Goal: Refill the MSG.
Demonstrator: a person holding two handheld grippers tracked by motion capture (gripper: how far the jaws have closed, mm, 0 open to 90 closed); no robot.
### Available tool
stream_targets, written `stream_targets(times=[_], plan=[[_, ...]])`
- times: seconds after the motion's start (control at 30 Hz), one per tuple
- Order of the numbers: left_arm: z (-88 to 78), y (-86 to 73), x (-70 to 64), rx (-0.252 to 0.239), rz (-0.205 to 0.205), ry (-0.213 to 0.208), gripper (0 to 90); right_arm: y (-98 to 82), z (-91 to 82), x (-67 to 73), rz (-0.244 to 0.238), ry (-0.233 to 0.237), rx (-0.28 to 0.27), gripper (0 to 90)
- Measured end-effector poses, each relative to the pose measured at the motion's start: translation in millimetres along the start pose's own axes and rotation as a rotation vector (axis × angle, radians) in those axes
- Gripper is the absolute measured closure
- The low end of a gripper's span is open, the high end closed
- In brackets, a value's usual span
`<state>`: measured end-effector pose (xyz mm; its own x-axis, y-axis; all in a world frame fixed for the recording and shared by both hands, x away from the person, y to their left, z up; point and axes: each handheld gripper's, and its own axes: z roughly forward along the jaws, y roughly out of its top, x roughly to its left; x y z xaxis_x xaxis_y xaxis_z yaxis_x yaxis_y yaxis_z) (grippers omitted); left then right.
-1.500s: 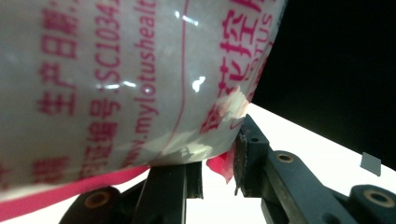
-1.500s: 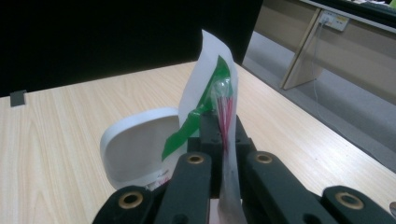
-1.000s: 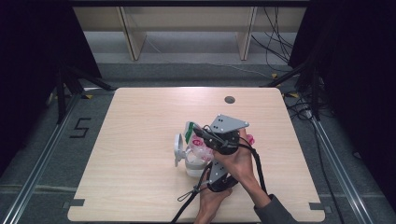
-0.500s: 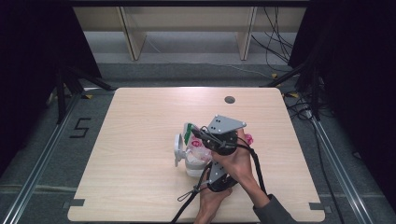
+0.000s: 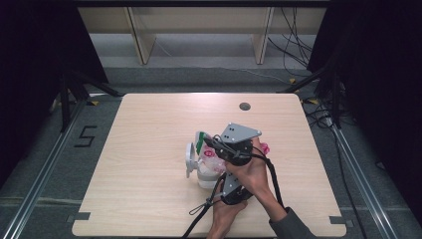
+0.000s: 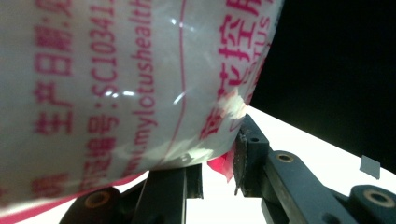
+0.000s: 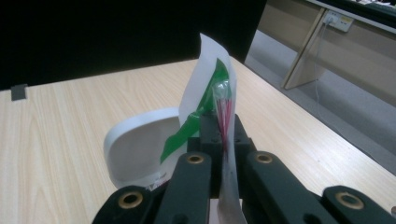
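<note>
A clear plastic bag (image 5: 211, 160) with pink print sits at a white tub (image 5: 203, 178) right of the table's middle, and the tub's rounded white lid (image 5: 189, 157) stands open beside it. My right gripper (image 5: 203, 137), under its grey plate, is shut on the bag's top flap (image 7: 212, 79), white with a green mark. The lid (image 7: 138, 150) stands just behind that flap. My left gripper (image 5: 219, 174) comes from below and is shut on the bag's lower pink edge (image 6: 223, 166). The printed bag wall (image 6: 121, 79) looms just over the left jaws.
The wooden table (image 5: 149, 124) has a dark round hole (image 5: 244, 106) near its far edge. Gripper cables (image 5: 200, 209) trail to the near edge. Both hands (image 5: 251, 172) are close together. Shelf legs (image 5: 142, 42) stand on the floor beyond the table.
The right gripper with the flap has drifted slightly toward the person. Both grips are unchanged.
</note>
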<state>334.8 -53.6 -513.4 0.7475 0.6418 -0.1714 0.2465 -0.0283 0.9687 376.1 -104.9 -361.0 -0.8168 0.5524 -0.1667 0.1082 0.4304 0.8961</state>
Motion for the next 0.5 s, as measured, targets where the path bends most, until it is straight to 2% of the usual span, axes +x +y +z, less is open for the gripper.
stream_targets(times=[0.23,0.33,0.37,0.4,0.43,0.47,0.5], plan=[[-0.2,0.1,-0.2,-0.004,-0.001,-0.001,75.1,0.8,-0.2,-0.1,-0.015,-0.004,-0.002,90.0],[-0.7,0.6,-0.2,-0.008,-0.004,-0.001,75.2,0.6,-0.7,0.6,0.004,0.006,-0.001,90.0],[-0.9,1.2,0.0,-0.01,0.0,-0.005,75.2,1.3,-1.7,-0.2,-0.007,0.001,-0.007,90.0],[5.1,1.1,-8.2,-0.111,-0.116,-0.024,75.2,1.8,-1.3,0.9,-0.001,0.005,-0.007,90.0],[3.9,0.7,-6.3,-0.086,-0.086,-0.027,75.2,1.9,-0.9,1.5,-0.007,0.009,-0.002,89.9],[-0.3,0.3,-0.5,-0.009,-0.004,-0.005,75.1,1.9,-0.6,0.9,-0.022,0.006,0.003,89.9],[-0.5,0.2,-0.4,-0.006,-0.004,-0.002,75.1,1.1,0.8,1.6,-0.01,0.009,0.007,90.0]])
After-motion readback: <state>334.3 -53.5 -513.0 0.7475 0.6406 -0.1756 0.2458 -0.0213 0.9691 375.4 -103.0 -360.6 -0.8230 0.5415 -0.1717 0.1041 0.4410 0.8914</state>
